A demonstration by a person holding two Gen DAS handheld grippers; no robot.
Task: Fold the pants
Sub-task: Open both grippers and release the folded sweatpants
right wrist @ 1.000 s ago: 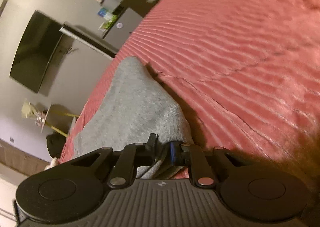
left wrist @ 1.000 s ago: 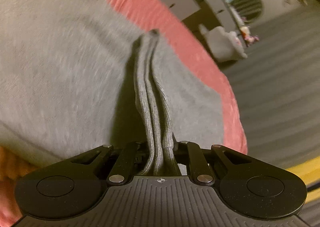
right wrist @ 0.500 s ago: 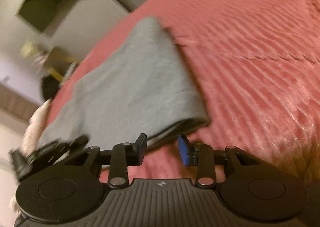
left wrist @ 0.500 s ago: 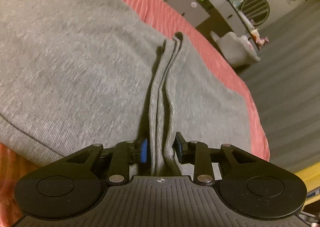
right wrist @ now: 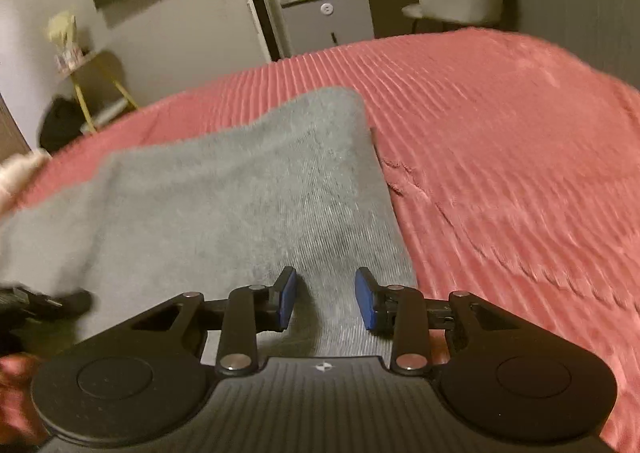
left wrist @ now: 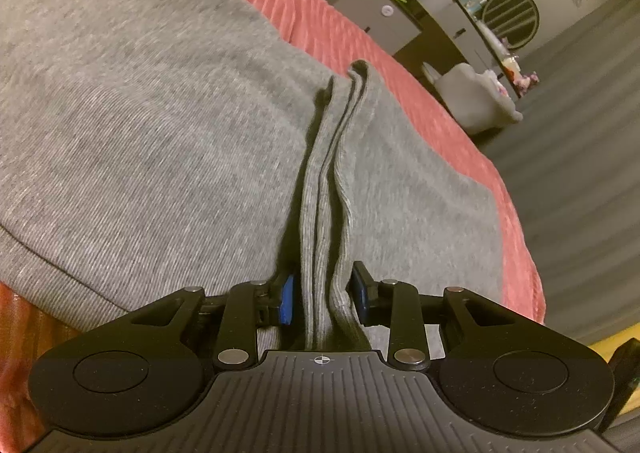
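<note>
Pants (right wrist: 240, 205), grey knit, lie on the red ribbed bedspread (right wrist: 500, 157) as a compact folded block, so by my judgement the fold is nearly done and only letting go and smoothing remain. In the left wrist view the stacked ribbed hems (left wrist: 328, 213) stand on edge between the pads of the left gripper (left wrist: 323, 299), which are spread with a slight gap on each side, so it no longer pinches them. The right gripper (right wrist: 326, 299) hovers spread over the near right part of the block, holding nothing. The block's right edge runs straight from near to far; right of it the bedspread is bare, giving room to withdraw, while the bed's edge and floor lie close beyond the hems on the left gripper's side
</note>
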